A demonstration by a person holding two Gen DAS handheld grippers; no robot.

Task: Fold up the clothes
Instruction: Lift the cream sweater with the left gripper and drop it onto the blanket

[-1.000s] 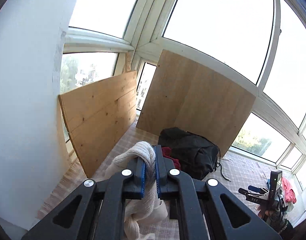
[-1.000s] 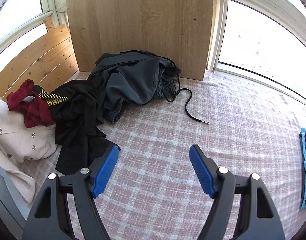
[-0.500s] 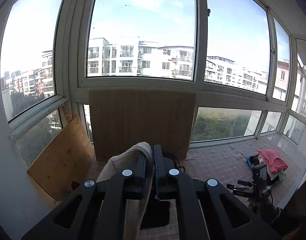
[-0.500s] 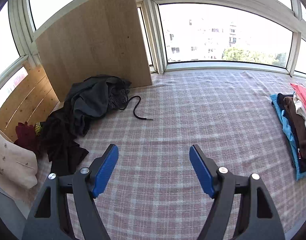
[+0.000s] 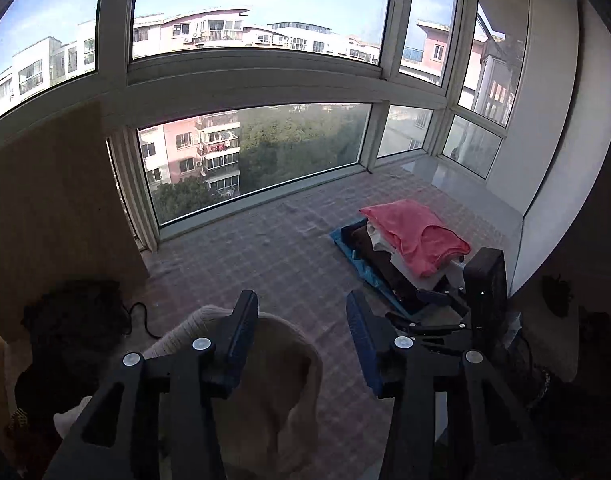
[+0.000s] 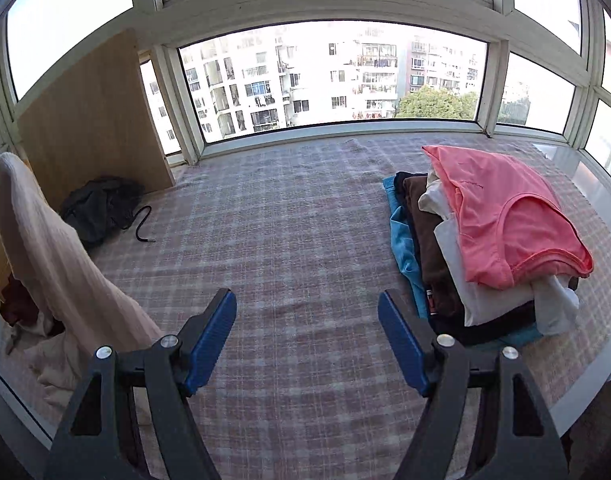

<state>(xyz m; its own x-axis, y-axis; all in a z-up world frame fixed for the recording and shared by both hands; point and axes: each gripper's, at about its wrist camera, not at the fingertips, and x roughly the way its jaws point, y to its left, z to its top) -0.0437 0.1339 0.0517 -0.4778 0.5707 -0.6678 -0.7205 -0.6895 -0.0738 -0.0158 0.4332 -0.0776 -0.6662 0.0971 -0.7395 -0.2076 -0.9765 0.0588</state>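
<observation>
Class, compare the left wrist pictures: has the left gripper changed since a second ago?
Yes. The left gripper has opened, releasing the cream garment, and swung right: the wooden board, earlier central, now sits at the left edge.

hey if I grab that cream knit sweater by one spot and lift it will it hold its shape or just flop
Probably flop: the cream knit sweater already hangs in a long limp drape with folds pooling on the checked cloth. Its ribbed knit looks thick, so likely heavyish and stretchy. The textured surface should grip rather than slip.
</observation>
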